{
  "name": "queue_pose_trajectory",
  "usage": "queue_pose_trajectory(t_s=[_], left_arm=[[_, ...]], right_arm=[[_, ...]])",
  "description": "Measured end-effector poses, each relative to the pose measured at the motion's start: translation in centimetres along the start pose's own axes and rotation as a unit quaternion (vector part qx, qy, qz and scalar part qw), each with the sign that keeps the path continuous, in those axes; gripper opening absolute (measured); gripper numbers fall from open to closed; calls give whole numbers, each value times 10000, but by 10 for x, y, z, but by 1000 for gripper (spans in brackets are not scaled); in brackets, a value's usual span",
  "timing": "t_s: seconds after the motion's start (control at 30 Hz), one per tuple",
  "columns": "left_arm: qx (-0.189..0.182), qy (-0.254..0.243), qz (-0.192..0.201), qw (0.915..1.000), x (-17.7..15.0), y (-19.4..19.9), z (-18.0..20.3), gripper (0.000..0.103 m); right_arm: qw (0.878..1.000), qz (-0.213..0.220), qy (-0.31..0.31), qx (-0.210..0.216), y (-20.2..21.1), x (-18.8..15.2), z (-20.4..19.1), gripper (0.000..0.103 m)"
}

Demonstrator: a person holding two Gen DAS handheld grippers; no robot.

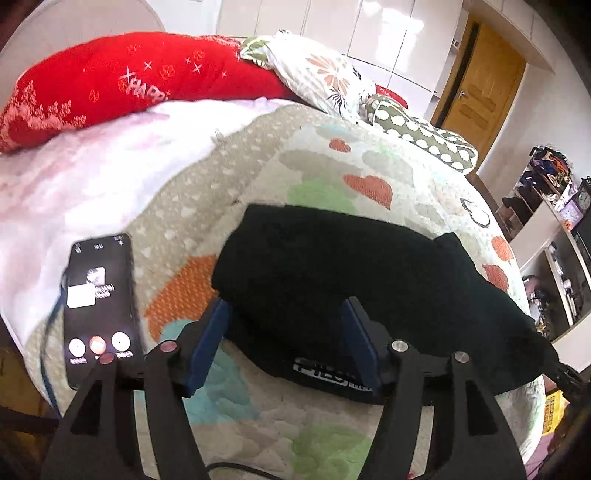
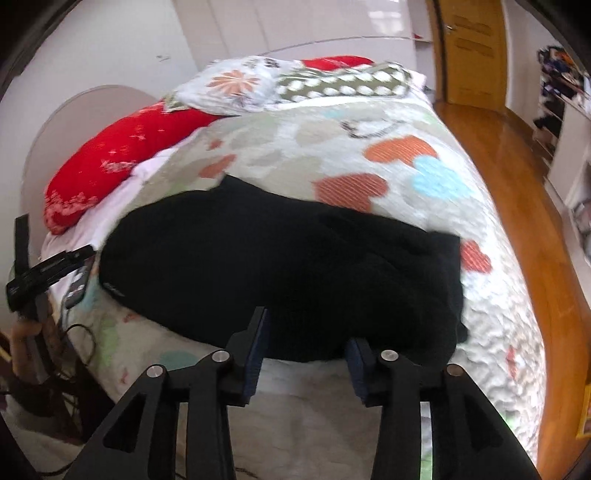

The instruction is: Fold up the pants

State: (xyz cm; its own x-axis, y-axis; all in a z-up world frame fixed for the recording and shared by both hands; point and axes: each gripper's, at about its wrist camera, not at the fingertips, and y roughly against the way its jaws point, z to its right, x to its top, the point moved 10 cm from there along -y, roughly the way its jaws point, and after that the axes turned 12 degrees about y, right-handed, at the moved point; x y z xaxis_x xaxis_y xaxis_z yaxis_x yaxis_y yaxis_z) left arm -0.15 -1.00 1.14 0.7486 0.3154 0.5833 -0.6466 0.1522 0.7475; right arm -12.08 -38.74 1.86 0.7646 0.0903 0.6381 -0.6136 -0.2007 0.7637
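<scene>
Bed: a quilt with orange, green and blue hearts covers it; a phone with a lit screen lies on the near left part.
Room: red pillow and floral pillow at the far end, wooden door and shelves beyond.
Pants: black pants lie folded in a thick bundle on the quilt, white lettering at the near edge.
Left gripper: jaws wide apart, nothing held, tips over the pants' near edge.
Right gripper: jaws wide apart, nothing held, at the pants' near edge.

A home bedroom: heart-patterned quilted bedspread, red embroidered pillow, white wardrobe doors, wooden door, cluttered shelves.
</scene>
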Motion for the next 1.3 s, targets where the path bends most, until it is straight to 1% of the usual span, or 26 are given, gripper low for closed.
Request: queue_pose_trajectory(t_s=[0.03,0.1,0.17,0.2,0.3,0.37,0.43,0.47,0.6,0.73,0.8,0.9,0.93,0.97,1.0,1.03,1.07,1.13,1.17,1.27,1.3], left_arm=[[25,-39,18,10000,2,2,0,64],[117,-147,48,9998,6,5,2,64],[198,-249,53,9995,9,10,3,66],[228,-286,50,9993,11,12,3,69],[261,-371,66,9989,15,14,5,74],[265,-386,55,9989,16,12,7,74],[248,-344,5,9991,13,6,9,74],[245,-315,-13,9992,12,3,9,74],[123,-174,-166,9996,9,-14,12,74],[153,-130,-273,9994,5,-33,14,74],[204,-128,-326,9992,3,-40,14,74],[281,-154,-390,9987,0,-49,13,74],[309,-157,-400,9986,-1,-51,11,74],[364,-161,-416,9983,-2,-54,10,74],[408,-152,-435,9981,-4,-57,8,74],[438,-136,-453,9979,-5,-59,6,74],[471,-120,-460,9978,-6,-60,4,74],[534,-99,-443,9975,-10,-63,1,80],[544,-77,-470,9974,-13,-66,0,82],[564,-66,-445,9974,-16,-65,0,82],[543,-60,-459,9974,-16,-63,1,82]], right_arm=[[9999,45,77,121,-1,6,-9,50],[9991,116,236,318,-3,16,-27,54],[9979,122,410,479,-10,26,-46,56],[9970,153,511,567,-13,32,-55,56],[9948,326,746,617,-28,57,-76,59],[9948,456,669,614,-41,74,-81,60],[9947,550,520,692,-63,95,-85,64],[9951,555,494,653,-73,104,-85,64],[9960,456,733,221,-118,134,-85,64],[9972,203,706,-138,-154,142,-68,64],[9975,129,668,-193,-168,143,-61,64],[9975,8,696,-132,-188,144,-58,64],[9972,-21,737,-108,-192,144,-59,60],[9967,-43,809,-90,-195,145,-61,51],[9955,-54,938,-136,-198,146,-62,22],[9944,-41,1037,-209,-198,147,-61,7],[9945,5,1024,-221,-197,150,-59,7],[9972,72,726,-135,-195,154,-49,4],[9976,63,653,-217,-197,154,-44,4],[9973,-45,673,-297,-207,148,-43,4],[9970,4,687,-346,-204,148,-44,7]])
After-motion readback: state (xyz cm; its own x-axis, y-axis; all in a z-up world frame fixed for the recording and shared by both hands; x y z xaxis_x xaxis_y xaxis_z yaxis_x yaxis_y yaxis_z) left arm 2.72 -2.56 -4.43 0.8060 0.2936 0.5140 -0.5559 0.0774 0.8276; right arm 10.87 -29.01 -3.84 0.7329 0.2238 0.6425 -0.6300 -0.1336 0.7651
